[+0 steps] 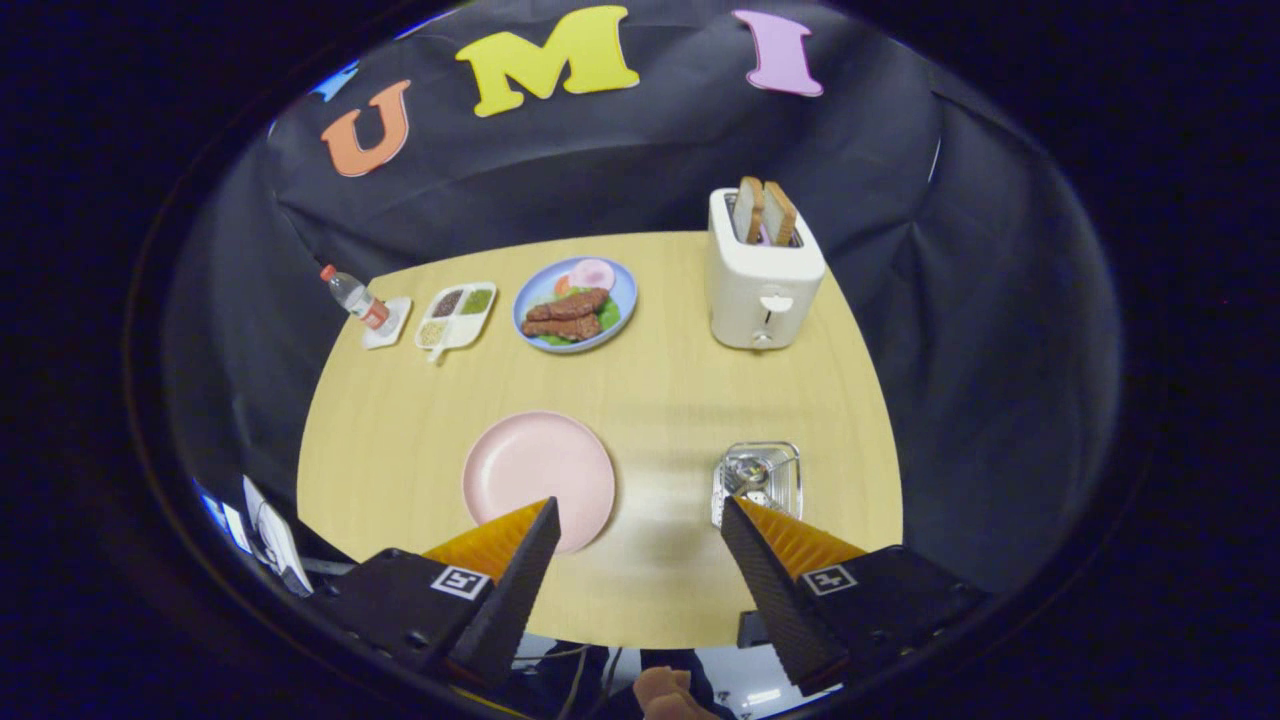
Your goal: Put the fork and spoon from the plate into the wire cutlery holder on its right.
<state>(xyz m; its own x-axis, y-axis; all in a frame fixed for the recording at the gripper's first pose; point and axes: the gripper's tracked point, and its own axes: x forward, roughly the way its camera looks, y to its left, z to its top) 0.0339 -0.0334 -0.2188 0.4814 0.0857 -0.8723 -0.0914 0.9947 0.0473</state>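
Note:
A pink plate (535,470) lies bare on the light wooden table (660,390), just beyond my left finger. To its right stands the wire cutlery holder (757,478), seen from above, with metal cutlery showing inside it; which pieces they are I cannot tell. My gripper (640,505) hangs high above the table's near edge, open, with nothing between its fingers. The left fingertip overlaps the plate's near rim and the right fingertip overlaps the holder's near side.
At the far side stand a white toaster (762,275) with two bread slices, a blue plate of food (575,304), a divided white dish (456,315) and a small bottle (352,297) on a white coaster. Bare tabletop lies between plate and holder.

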